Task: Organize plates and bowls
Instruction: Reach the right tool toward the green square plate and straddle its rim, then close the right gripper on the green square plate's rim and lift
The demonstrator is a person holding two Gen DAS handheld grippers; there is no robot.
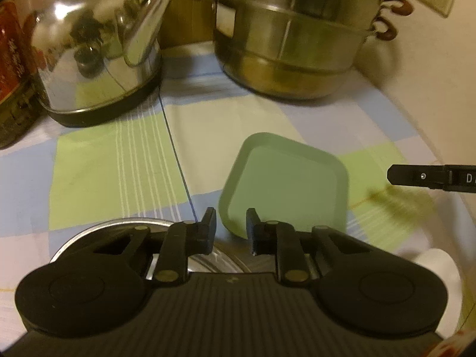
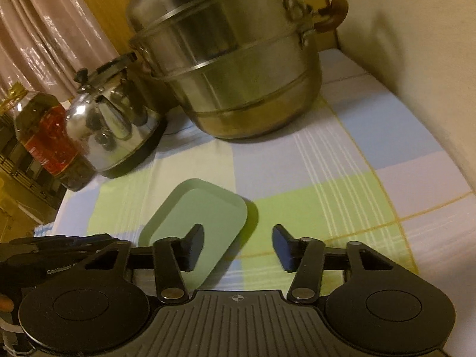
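A pale green square plate (image 1: pixel 285 184) lies flat on the checked tablecloth; in the right wrist view the same plate (image 2: pixel 214 208) sits left of centre. My left gripper (image 1: pixel 230 227) hovers at the plate's near left corner, its jaws a narrow gap apart with nothing pressed between them. Under it lies a round steel dish (image 1: pixel 119 232), mostly hidden by the gripper body. My right gripper (image 2: pixel 238 247) is open; its left finger (image 2: pixel 193 247) is over the plate and its right finger is over bare cloth. One black finger of the right gripper (image 1: pixel 416 175) reaches in from the right edge.
A tall stacked steel steamer pot (image 1: pixel 291 35) stands at the back, with a shiny kettle (image 1: pixel 98 56) to its left and an oil bottle with a red label (image 1: pixel 12 68) beyond. A white wall (image 2: pixel 416 59) closes the right side. A white object (image 1: pixel 440 279) sits at the near right.
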